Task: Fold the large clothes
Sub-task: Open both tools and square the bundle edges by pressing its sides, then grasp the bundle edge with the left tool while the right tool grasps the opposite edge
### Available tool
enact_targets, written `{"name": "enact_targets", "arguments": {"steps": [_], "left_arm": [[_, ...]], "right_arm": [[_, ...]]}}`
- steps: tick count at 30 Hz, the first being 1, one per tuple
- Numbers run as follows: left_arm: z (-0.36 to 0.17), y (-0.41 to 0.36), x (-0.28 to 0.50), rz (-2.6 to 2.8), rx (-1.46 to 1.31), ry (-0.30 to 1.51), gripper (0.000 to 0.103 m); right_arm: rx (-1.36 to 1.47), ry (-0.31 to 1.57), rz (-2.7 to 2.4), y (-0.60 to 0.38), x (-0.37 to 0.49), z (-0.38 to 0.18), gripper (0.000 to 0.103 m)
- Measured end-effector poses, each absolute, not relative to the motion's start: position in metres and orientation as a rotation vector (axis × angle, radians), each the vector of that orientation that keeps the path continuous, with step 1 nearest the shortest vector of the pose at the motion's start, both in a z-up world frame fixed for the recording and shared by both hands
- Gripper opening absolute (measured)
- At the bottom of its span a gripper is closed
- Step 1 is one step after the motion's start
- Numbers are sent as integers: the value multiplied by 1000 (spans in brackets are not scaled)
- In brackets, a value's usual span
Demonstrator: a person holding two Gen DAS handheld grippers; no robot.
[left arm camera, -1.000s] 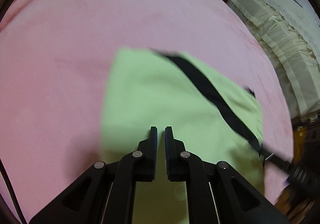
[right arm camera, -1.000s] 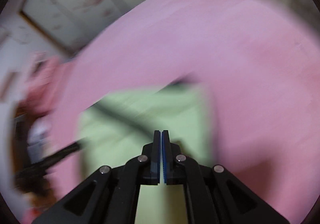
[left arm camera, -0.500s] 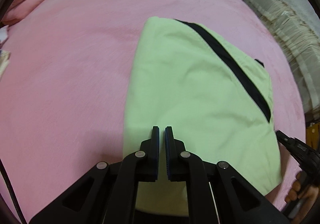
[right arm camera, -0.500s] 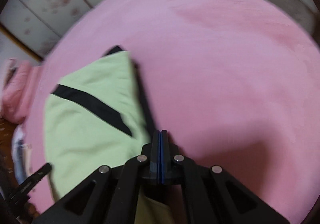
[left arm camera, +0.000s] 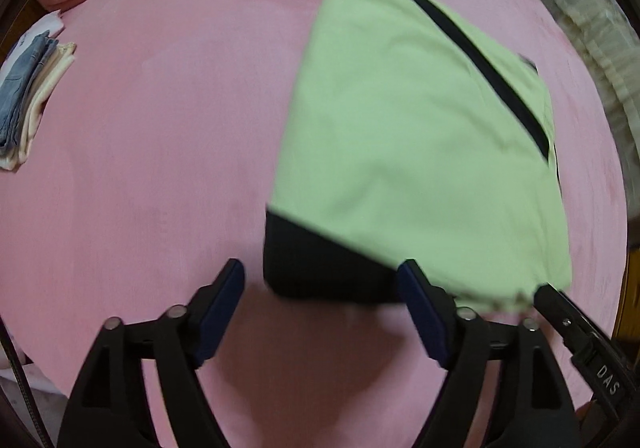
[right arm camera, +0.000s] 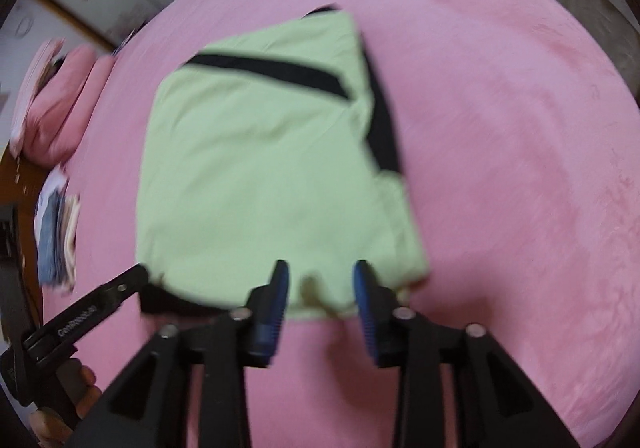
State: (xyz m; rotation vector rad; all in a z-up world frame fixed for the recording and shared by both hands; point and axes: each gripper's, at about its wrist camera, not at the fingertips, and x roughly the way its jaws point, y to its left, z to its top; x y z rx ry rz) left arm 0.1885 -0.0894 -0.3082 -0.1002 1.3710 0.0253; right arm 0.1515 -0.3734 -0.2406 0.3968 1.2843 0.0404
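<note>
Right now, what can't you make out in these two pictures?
- Garment type: folded, so its shape is hidden in both views.
- Its near edge: the right view is blurred, and the right gripper's opening fingers cover part.
- Stack of clothes: small, at the left view's edge.
- The person: only fingers show at the frame's edge.

Pink bed (left arm camera: 160, 127) carrying folded light-green garment (left arm camera: 400, 135) lying just ahead of the jaws; stack of folded clothes (left arm camera: 28, 95) sitting far left of them, pink pillows (right arm camera: 60, 103) beyond.
</note>
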Motion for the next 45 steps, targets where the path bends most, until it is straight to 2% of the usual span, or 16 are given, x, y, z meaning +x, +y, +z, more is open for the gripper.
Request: {"name": "enact_targets", "arguments": {"steps": [1, 7, 14, 16, 32, 45], "left_arm": [[-309, -90, 183, 17, -89, 1388, 83], [-307, -93, 159, -9, -23, 1416, 83], [-293, -85, 153, -18, 13, 1388, 85], [-290, -88, 156, -22, 18, 1379, 85], [-277, -97, 188, -42, 4, 1378, 86], [-295, -111, 240, -94, -30, 1475, 89]], "right_arm": [[367, 1303, 51, -365, 148, -240, 55], [238, 1379, 112, -332, 142, -233, 58], [215, 1338, 146, -327, 145, -220, 77], [204, 1335, 151, -327, 149, -219, 80], [194, 1306, 135, -331, 163, -205, 93], [240, 1347, 118, -344, 200, -224, 95]]}}
